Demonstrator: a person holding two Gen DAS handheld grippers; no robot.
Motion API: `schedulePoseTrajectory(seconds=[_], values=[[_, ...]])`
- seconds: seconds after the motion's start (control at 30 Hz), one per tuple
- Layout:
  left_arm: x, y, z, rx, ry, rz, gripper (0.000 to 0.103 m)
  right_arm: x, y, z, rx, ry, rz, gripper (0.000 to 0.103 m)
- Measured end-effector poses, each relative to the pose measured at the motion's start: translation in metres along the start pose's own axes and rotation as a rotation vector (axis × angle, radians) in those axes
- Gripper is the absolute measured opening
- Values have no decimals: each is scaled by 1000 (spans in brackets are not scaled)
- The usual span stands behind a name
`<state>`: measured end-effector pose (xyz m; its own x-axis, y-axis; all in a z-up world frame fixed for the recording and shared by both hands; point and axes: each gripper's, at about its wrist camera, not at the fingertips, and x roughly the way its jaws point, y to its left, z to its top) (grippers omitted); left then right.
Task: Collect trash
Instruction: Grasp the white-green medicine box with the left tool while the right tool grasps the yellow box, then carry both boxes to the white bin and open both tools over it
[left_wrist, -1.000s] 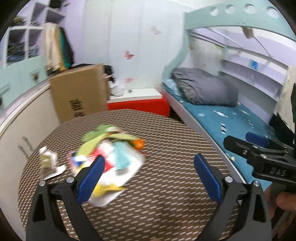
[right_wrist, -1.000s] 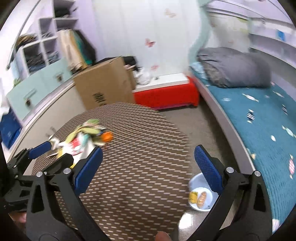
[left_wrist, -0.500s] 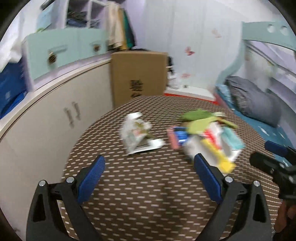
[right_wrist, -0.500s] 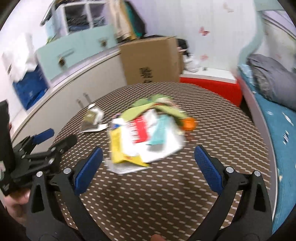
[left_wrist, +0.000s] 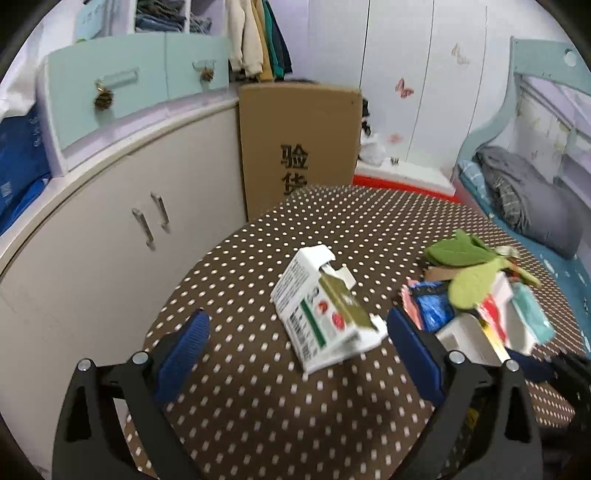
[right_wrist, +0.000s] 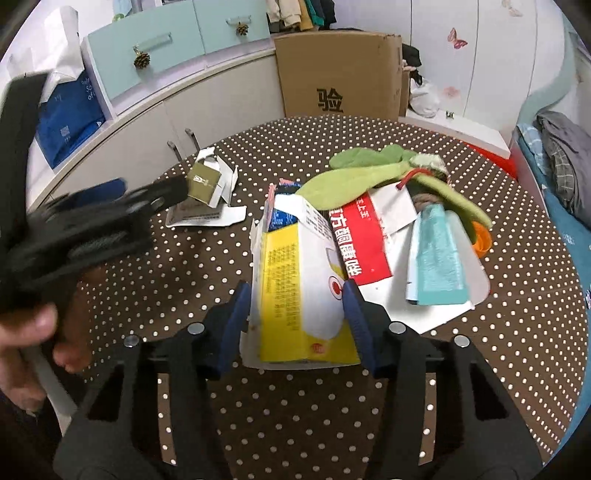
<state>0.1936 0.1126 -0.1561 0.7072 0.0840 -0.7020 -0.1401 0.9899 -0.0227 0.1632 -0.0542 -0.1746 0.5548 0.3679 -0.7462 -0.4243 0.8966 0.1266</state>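
Observation:
A heap of trash lies on the round brown dotted table (right_wrist: 295, 424). My right gripper (right_wrist: 297, 325) is shut on a yellow and white carton (right_wrist: 295, 295) at the heap's near edge. Behind it lie a red and white package (right_wrist: 364, 243), a teal packet (right_wrist: 436, 254), green fabric (right_wrist: 354, 177) and an orange cap (right_wrist: 482, 240). A torn white box with a gold insert (left_wrist: 325, 306) lies apart on the left. My left gripper (left_wrist: 295, 347) is open, hovering just before that box; it also shows blurred in the right wrist view (right_wrist: 110, 210).
A cardboard box (left_wrist: 299, 140) stands beyond the table against a curved white cabinet (left_wrist: 92, 236). A bed with a grey pillow (left_wrist: 524, 199) is on the right. A red and white bench (left_wrist: 402, 177) sits behind the table.
My right gripper came down onto the heap and closed on the yellow carton. My left gripper swung left and closer to the torn white box.

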Motion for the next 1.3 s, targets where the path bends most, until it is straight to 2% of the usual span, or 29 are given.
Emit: schedulePoseTrajectory(seconds=[0.07,0.13,0.2,0.23,0.27,0.37,0.43,0.53,0.77,0.97,1.03,1.13,1.3], values=[[16,-1,5,-2,29,20,94,1,-1,2,9,7,5,51],[30,3,6,-21,74,4,93,3,0,3,19,19,3,52],[43,7,4,-39,129,-16,70,3,1,5,28,31,10,54],[43,6,4,-25,127,-16,64,3,0,6,44,34,20,54],[43,6,4,-17,132,-15,54,5,0,8,51,37,23,55],[40,9,3,-17,152,-62,54,9,-1,10,73,46,17,56],[35,11,-3,-10,155,-72,53,8,1,9,81,44,18,53],[21,14,-18,7,152,-81,53,-2,-2,1,124,39,71,48],[-18,25,-44,-28,145,-108,53,-38,-16,-24,203,14,166,41],[-43,6,-58,17,149,-143,53,-59,-32,-36,204,15,137,41],[-45,1,-59,23,156,-151,53,-55,-29,-36,181,45,101,50],[-46,-9,-63,23,167,-159,53,-43,-13,-35,102,67,52,57],[-53,-18,-68,39,176,-169,53,-34,0,-29,13,70,0,54]])
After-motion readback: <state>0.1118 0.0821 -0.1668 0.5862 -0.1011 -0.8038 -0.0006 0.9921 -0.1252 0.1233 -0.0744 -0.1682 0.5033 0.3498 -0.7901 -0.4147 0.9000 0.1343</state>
